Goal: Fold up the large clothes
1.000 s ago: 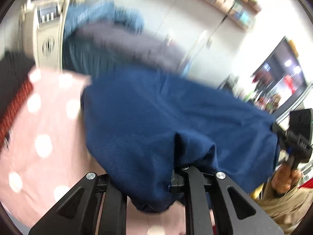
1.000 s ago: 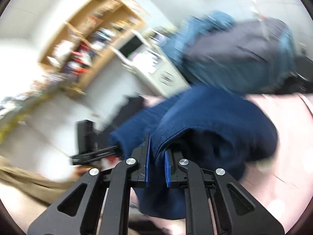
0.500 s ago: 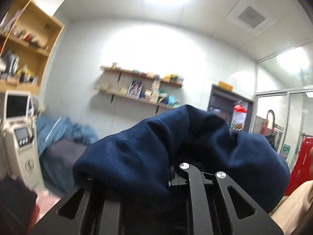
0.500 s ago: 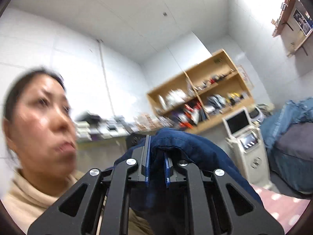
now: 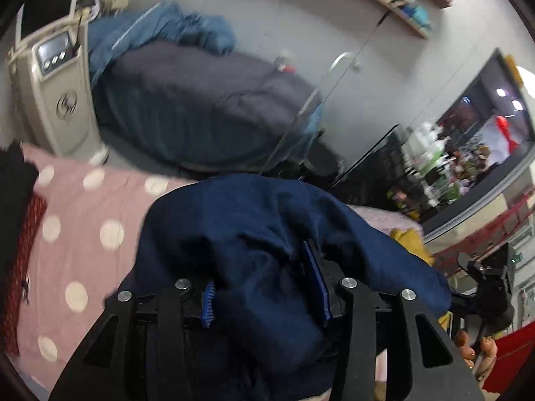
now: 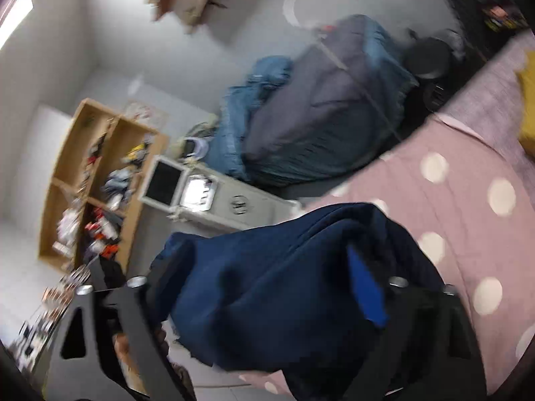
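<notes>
A large navy garment [image 5: 250,220] hangs bunched over my left gripper [image 5: 260,287], above a pink bedspread with white dots [image 5: 83,217]. The left jaws are opening; both blue pads [image 5: 316,284] show, and loose folds lie between them without being pinched. In the right wrist view the same navy garment [image 6: 267,267] drapes across my right gripper [image 6: 254,284]. Its jaws are opening wide, with one blue pad [image 6: 364,290] bare and cloth sagging through the gap. The pink bedspread [image 6: 468,183] lies to the right of it. A person's hand [image 5: 468,351] shows at the lower right.
A white machine with a screen [image 5: 57,77] stands beside a couch under grey and blue covers [image 5: 207,100]. Wooden shelves [image 6: 93,183] line the wall at the left. A yellow item [image 5: 408,237] lies at the bedspread's far edge. Dark and red cloth [image 5: 20,234] sits at the left.
Both grippers have tipped down from facing the walls and ceiling to facing the bed. Both pairs of jaws, pinched on the navy garment before, now stand apart with the cloth loose.
</notes>
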The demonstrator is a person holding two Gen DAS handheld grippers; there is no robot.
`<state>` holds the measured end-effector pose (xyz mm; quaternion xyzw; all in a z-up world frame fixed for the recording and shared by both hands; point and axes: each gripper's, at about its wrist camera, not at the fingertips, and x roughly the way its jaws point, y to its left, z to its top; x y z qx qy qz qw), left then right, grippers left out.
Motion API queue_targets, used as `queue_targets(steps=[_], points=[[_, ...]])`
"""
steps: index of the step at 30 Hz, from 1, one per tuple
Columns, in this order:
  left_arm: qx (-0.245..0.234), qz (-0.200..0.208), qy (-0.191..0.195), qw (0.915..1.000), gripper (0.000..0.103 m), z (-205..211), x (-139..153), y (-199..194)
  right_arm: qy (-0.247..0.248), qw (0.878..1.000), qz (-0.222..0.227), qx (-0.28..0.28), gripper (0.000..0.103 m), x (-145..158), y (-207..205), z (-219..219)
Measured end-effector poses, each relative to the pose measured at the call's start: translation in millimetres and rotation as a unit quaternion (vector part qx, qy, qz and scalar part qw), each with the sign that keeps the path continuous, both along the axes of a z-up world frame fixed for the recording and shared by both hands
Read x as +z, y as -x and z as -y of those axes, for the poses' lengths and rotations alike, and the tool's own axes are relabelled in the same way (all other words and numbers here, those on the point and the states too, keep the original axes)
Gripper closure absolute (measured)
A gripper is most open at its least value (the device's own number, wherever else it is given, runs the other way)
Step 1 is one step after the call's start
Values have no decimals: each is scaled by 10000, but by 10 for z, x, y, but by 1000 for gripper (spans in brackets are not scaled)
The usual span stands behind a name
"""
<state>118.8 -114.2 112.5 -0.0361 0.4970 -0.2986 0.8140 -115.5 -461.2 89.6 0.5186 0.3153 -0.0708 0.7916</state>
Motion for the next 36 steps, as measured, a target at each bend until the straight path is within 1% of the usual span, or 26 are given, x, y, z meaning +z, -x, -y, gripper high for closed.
queue_targets(steps=[1,2,3,4,5,6,7,9,10,12,13,14,15,17,18,19,21,22,24,28,30,31,33,34,35,36], points=[[194,-131,-223,9995,46,-31,-377,-35,-61,9982,-564,-183,10,-422,83,37],[394,-140,-503,9979,43,-93,-716,-26,-114,9960,-859,-198,11,-604,131,36],[486,-181,-719,9961,38,-138,-897,-119,-233,9931,-1134,-211,10,-816,255,-3],[547,-264,-967,9935,37,-211,-1143,-80,-362,9906,-1293,-244,10,-1052,368,-55],[616,-331,-1179,9906,36,-292,-1334,-24,-357,9874,-1524,-235,10,-1225,452,-107],[677,-463,-1307,9880,35,-380,-1490,30,-310,9847,-1700,-206,10,-1293,526,-158],[715,-594,-1322,9869,30,-446,-1570,29,-180,9827,-1843,-70,10,-1428,580,-260],[788,-739,-1335,9851,25,-646,-1668,194,153,9786,-2043,183,10,-1477,541,-450],[807,-788,-1377,9840,24,-741,-1701,267,417,9751,-2145,364,10,-1508,502,-560],[788,-779,-1481,9827,22,-813,-1772,398,843,9695,-2179,742,10,-1515,414,-743],[741,-659,-1611,9819,22,-870,-1755,576,1168,9648,-2150,963,10,-1449,352,-894],[696,-523,-1734,9810,21,-904,-1802,652,1500,9599,-2085,1126,10,-1416,261,-1009],[615,-303,-1873,9799,19,-877,-1795,719,1764,9552,-2020,1249,10,-1466,175,-1075],[496,19,-1971,9791,15,-901,-1910,743,2418,9385,-1770,1714,11,-1363,-66,-1357],[436,212,-1994,9787,13,-845,-1896,786,2538,9334,-1706,1877,11,-1356,-157,-1415],[371,313,-1970,9792,11,-812,-1872,841,2619,9270,-1700,2079,11,-1369,-242,-1535],[204,420,-1927,9801,10,-747,-1890,903,2450,9253,-1789,2277,11,-1444,-318,-1640],[90,403,-1953,9799,10,-681,-1916,938,2236,9256,-1884,2403,10,-1538,-385,-1688],[-124,346,-1972,9797,10,-583,-1983,1008,1912,9211,-2165,2609,10,-1716,-462,-1762],[-397,176,-2129,9761,10,-500,-2110,1171,1516,9147,-2531,2761,10,-2030,-523,-1840],[-432,79,-2200,9745,10,-540,-2181,1205,1444,9098,-2641,2858,10,-2157,-576,-1874],[-420,56,-2295,9724,10,-570,-2223,1218,1439,9067,-2683,2918,10,-2228,-611,-1899],[-380,41,-2387,9703,10,-624,-2250,1223,1552,9028,-2691,2975,11,-2293,-656,-1937],[-328,11,-2383,9706,10,-660,-2260,1219,1682,9011,-2659,2984,21,-2308,-677,-1956],[-279,-26,-2360,9713,10,-689,-2261,1212,1839,8976,-2698,2962,43,-2311,-691,-1962],[-248,-56,-2346,9718,10,-702,-2266,1202,1952,8944,-2764,2926,56,-2302,-708,-1959]])
